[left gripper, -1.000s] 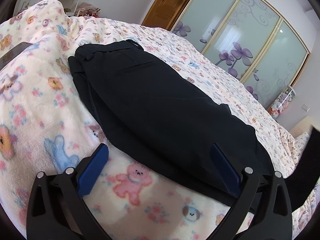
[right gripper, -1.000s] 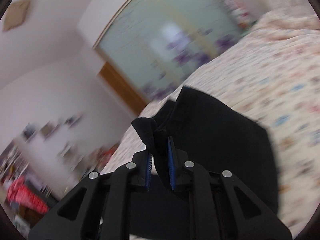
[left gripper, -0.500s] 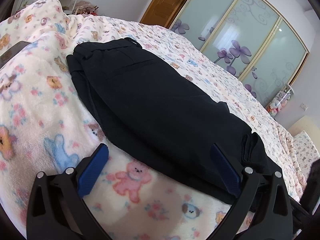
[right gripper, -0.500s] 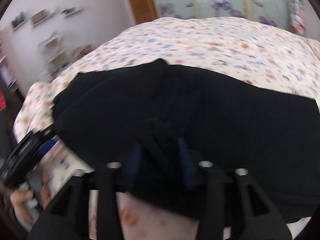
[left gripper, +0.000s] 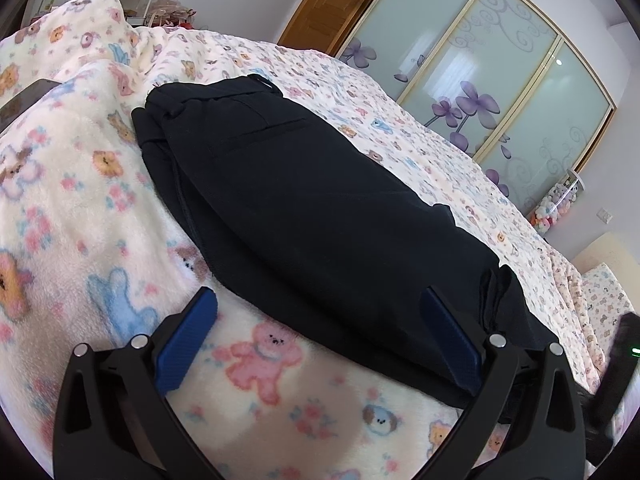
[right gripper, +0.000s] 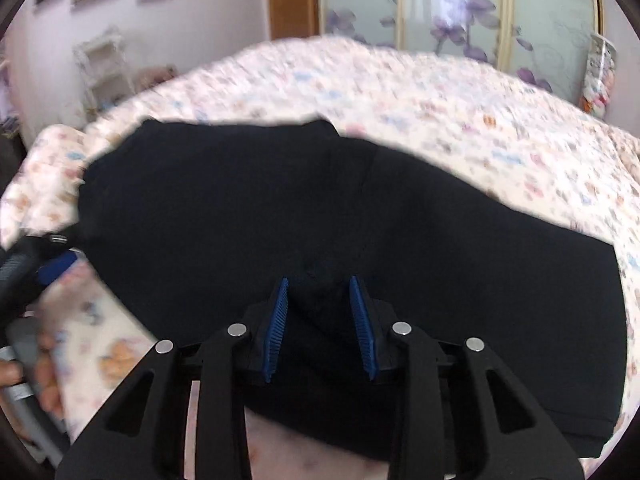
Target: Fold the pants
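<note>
Black pants (left gripper: 320, 208) lie folded lengthwise across the bed, waistband at the far left and leg ends bunched at the near right. My left gripper (left gripper: 318, 296) hovers open and wide over their near edge, with its right finger (left gripper: 452, 340) above the cloth and its left one above the blanket. In the right wrist view the pants (right gripper: 280, 208) fill the middle. My right gripper (right gripper: 319, 280) points down at them; its jaws are closing with a raised fold of black cloth between the pads, whose blue faces still show.
A fleece blanket (left gripper: 60, 184) with bears covers the bed. A dark phone (left gripper: 24, 100) lies at its left edge. Sliding wardrobe doors (left gripper: 480, 80) and a wooden door (left gripper: 328, 4) stand behind. A hand (right gripper: 24, 372) holds the left gripper (right gripper: 52, 268).
My right gripper swung down from holding the leg ends up in the air, laid them on the pants, and its jaws widened, then narrowed. The left gripper stayed still.
</note>
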`<state>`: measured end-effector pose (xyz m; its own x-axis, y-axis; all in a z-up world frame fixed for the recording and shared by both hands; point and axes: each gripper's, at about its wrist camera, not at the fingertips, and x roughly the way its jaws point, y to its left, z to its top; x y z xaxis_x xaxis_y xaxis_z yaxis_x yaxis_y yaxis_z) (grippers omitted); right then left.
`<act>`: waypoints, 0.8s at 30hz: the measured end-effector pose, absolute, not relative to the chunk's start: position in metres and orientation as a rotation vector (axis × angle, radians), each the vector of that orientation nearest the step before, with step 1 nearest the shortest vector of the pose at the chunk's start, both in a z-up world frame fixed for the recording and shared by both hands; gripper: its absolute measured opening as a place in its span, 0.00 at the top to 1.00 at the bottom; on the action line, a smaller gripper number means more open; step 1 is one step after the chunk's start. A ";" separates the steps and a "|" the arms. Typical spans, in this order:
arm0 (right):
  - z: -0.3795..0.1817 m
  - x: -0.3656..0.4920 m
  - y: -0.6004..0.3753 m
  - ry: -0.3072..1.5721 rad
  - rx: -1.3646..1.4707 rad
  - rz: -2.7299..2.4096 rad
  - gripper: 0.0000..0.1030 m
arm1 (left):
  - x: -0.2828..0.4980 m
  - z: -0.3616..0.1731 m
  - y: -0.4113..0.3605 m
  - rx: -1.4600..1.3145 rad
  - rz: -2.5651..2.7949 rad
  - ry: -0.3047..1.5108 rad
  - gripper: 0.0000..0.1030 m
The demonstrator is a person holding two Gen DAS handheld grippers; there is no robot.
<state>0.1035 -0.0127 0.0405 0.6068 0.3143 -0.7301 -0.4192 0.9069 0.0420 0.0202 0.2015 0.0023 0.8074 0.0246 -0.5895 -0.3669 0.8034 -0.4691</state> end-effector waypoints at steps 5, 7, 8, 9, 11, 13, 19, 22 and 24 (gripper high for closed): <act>0.057 0.109 -0.046 0.782 0.140 0.452 0.88 | 0.019 0.002 0.202 -0.613 0.217 0.604 0.02; 0.075 0.107 -0.058 0.728 0.252 0.497 0.88 | 0.019 0.002 0.202 -0.610 0.219 0.605 0.02; 0.082 0.105 -0.060 0.707 0.277 0.514 0.88 | 0.019 0.002 0.201 -0.609 0.221 0.606 0.02; 0.089 0.102 -0.060 0.691 0.288 0.534 0.88 | 0.020 0.002 0.201 -0.609 0.222 0.607 0.02; 0.094 0.099 -0.049 0.702 0.271 0.583 0.88 | 0.020 0.002 0.201 -0.609 0.222 0.606 0.02; 0.084 0.096 -0.028 0.741 0.188 0.600 0.88 | 0.020 0.002 0.201 -0.611 0.220 0.605 0.02; 0.029 0.098 0.014 0.859 -0.059 0.500 0.81 | 0.019 0.002 0.202 -0.615 0.207 0.605 0.02; 0.037 0.091 0.022 0.858 -0.113 0.531 0.55 | 0.019 0.002 0.202 -0.615 0.208 0.607 0.02; 0.042 0.083 0.025 0.840 -0.131 0.538 0.45 | 0.019 0.002 0.202 -0.614 0.209 0.607 0.02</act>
<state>0.0835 0.0249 0.0417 0.5432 0.4014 -0.7374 -0.5021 0.8593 0.0979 0.0194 0.2024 0.0023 0.8070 0.0084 -0.5905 -0.3574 0.8029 -0.4771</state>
